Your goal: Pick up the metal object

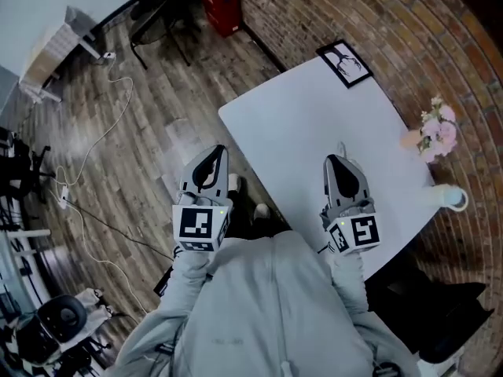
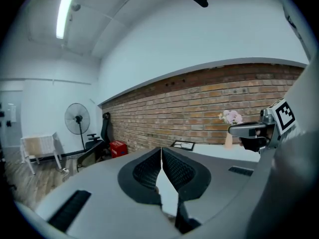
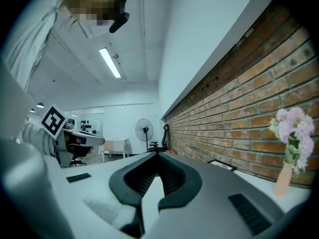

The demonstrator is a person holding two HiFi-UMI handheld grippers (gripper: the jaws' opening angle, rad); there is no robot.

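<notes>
No metal object shows clearly in any view. A thin pale sliver (image 1: 341, 147) lies on the white table (image 1: 314, 108) just beyond my right gripper's tips, too small to identify. My right gripper (image 1: 333, 159) hovers over the table's near part, its jaws shut with nothing between them (image 3: 158, 156). My left gripper (image 1: 220, 149) is held beside the table's left edge, over the wooden floor. It is shut and empty as well (image 2: 161, 151). Each gripper shows in the other's view: the right gripper (image 2: 254, 131) and the left gripper (image 3: 75, 138).
A framed picture (image 1: 344, 63) lies at the table's far corner. A vase of pink flowers (image 1: 435, 134) and a white cup (image 1: 453, 198) stand near the right edge by the brick wall. A red box (image 1: 220, 2), a black chair (image 1: 157, 14) and cables are on the floor.
</notes>
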